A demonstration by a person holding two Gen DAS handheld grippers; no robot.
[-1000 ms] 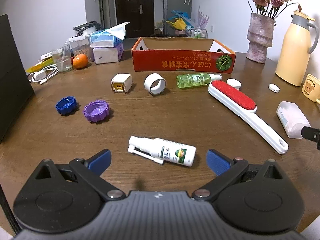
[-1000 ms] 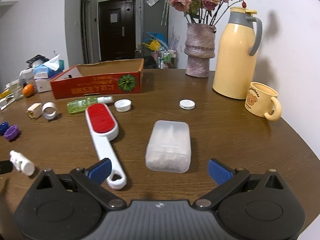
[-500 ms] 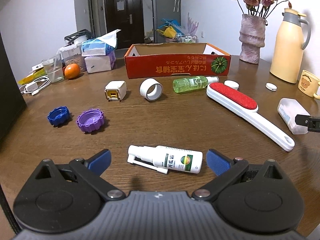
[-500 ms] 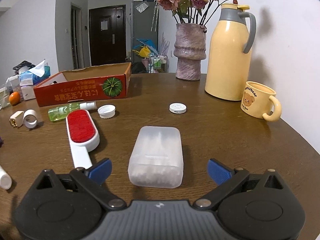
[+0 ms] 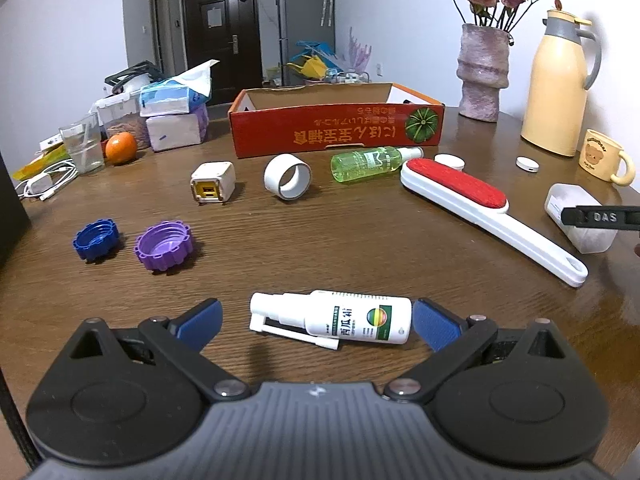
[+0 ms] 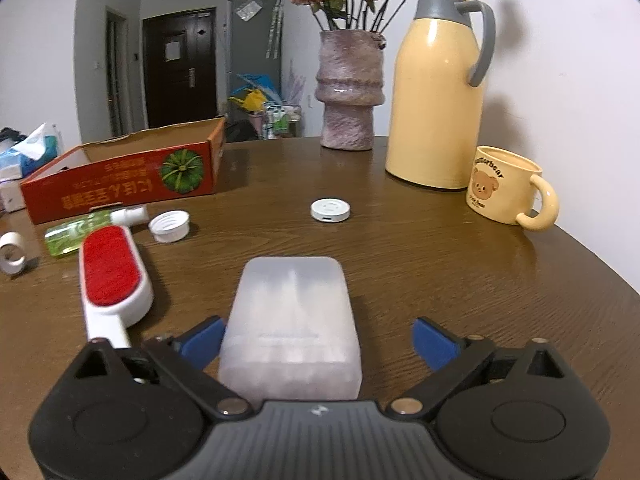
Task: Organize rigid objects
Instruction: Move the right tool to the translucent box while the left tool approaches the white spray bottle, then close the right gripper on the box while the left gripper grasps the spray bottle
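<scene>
My left gripper [image 5: 318,320] is open, its blue pads on either side of a white spray bottle [image 5: 340,318] lying on the wooden table. My right gripper [image 6: 318,340] is open around a frosted plastic box [image 6: 292,320], also seen in the left wrist view [image 5: 576,216]. A red-and-white lint brush [image 5: 480,204] [image 6: 110,276], green bottle [image 5: 368,162], white ring [image 5: 287,178], white cube charger [image 5: 212,182], purple cap [image 5: 164,245], blue cap [image 5: 96,239], white cap [image 6: 169,226] and white disc [image 6: 331,210] lie about. A red cardboard box [image 5: 336,128] [image 6: 120,180] stands behind.
A yellow thermos [image 6: 436,92], bear mug [image 6: 504,190] and vase [image 6: 348,92] stand at the back right. Tissue packs [image 5: 176,112], an orange [image 5: 120,147], a glass [image 5: 82,148] and cables [image 5: 44,182] sit at the back left.
Both grippers have moved forward and lower. The spray bottle now lies between the left pads, and the frosted box now sits between the right pads.
</scene>
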